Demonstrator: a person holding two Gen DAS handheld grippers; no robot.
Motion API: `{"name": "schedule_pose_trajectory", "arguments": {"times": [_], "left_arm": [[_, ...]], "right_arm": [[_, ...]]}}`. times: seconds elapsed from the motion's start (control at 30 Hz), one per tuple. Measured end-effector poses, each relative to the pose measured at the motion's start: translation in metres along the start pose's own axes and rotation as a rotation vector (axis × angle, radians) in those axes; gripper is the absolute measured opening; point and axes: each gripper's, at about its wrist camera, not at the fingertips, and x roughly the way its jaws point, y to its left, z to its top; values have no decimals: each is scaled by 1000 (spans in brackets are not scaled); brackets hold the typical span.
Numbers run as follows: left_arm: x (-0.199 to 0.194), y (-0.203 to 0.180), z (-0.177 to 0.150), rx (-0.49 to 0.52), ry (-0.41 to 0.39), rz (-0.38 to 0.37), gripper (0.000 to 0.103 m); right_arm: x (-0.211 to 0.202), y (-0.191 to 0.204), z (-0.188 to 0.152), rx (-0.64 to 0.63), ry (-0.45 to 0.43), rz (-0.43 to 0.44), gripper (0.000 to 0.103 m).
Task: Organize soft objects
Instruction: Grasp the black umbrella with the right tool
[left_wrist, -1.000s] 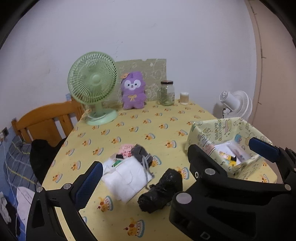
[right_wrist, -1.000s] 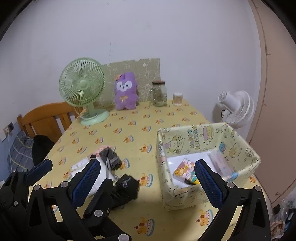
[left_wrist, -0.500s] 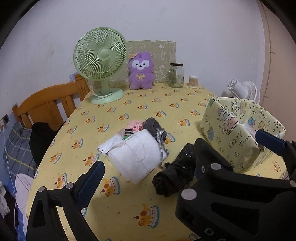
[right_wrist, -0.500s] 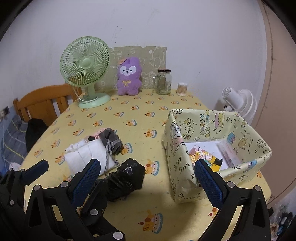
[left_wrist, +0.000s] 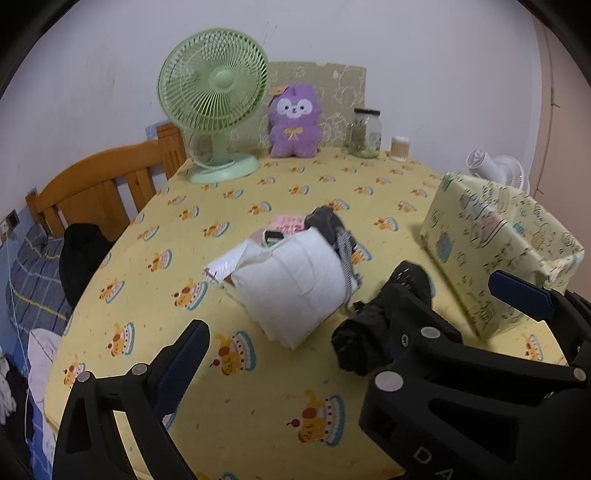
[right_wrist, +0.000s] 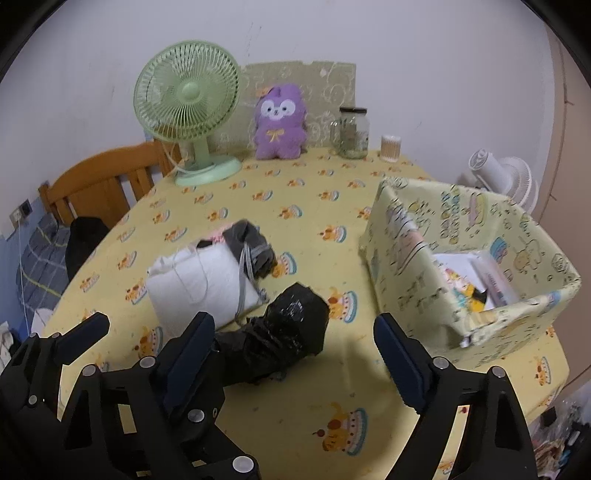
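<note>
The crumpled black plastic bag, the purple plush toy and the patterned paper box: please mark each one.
Crumpled black plastic bag (right_wrist: 291, 325), right wrist view, on its shiny upper bulge.
Purple plush toy (left_wrist: 294, 123), left wrist view, on its body.
Patterned paper box (right_wrist: 413, 273), right wrist view, on its near-left wall.

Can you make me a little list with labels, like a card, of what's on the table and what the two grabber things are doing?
table cover: yellow cloth with cake pictures
soft things in the middle: white folded cloth, grey bundle, black crumpled bag
box: cartoon-paper box, open top, papers inside
at the back: green fan, purple plush, glass jar
left gripper: open, holding nothing
right gripper: open, has just been closing a little, black bag lies between its fingers, not squeezed
</note>
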Motion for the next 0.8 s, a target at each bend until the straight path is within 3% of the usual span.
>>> {"name": "schedule_pose_trajectory", "arguments": {"times": [0.57, 0.8], "left_arm": [[41, 7, -11, 4, 92, 24, 98], [42, 6, -9, -3, 101, -18, 98]], "right_arm": [[52, 7, -9, 4, 123, 12, 87], [53, 5, -8, 5, 113, 32, 65]]}}
